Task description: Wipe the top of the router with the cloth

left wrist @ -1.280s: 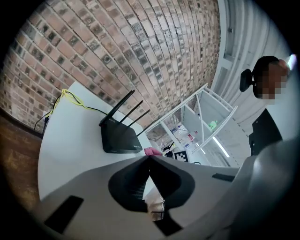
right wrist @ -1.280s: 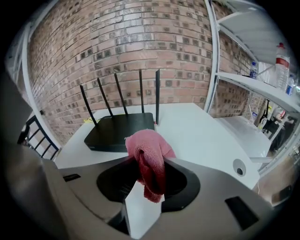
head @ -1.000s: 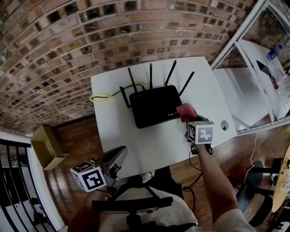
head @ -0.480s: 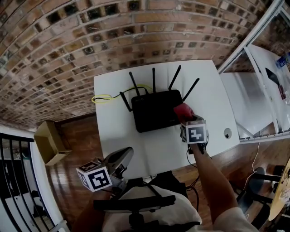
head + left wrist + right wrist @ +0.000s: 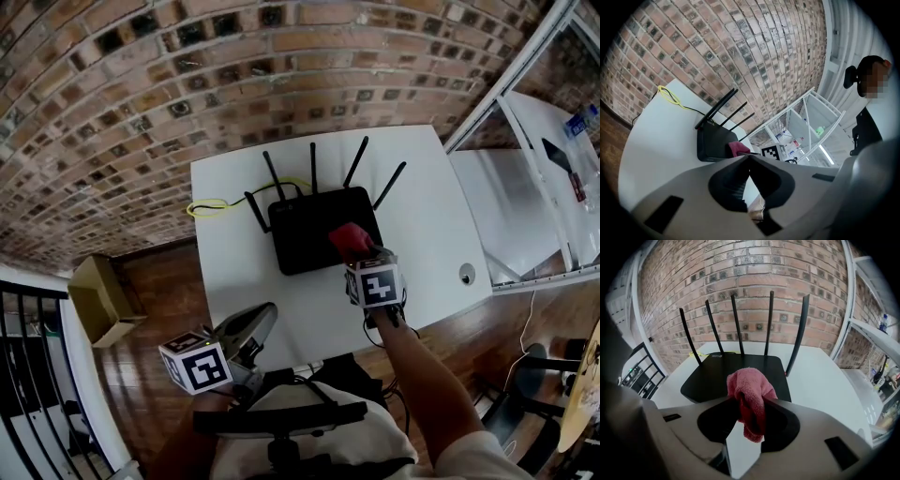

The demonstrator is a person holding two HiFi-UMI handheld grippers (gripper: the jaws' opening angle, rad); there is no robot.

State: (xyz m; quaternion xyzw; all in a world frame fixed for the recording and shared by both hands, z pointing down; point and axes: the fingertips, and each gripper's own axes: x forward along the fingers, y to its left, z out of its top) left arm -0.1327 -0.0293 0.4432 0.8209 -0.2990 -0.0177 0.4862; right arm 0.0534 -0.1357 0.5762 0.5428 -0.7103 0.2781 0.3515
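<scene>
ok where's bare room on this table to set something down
Bare table lies left of the router and along the near edge. A wider patch lies right of it, out to the round hole. Crowded: behind it, antennas and yellow cable; its near right corner, where the right gripper holds the cloth.

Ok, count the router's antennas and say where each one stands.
5 antennas on the router: one at its left side, three along the rear edge, one at its right side. None looks hidden.
</scene>
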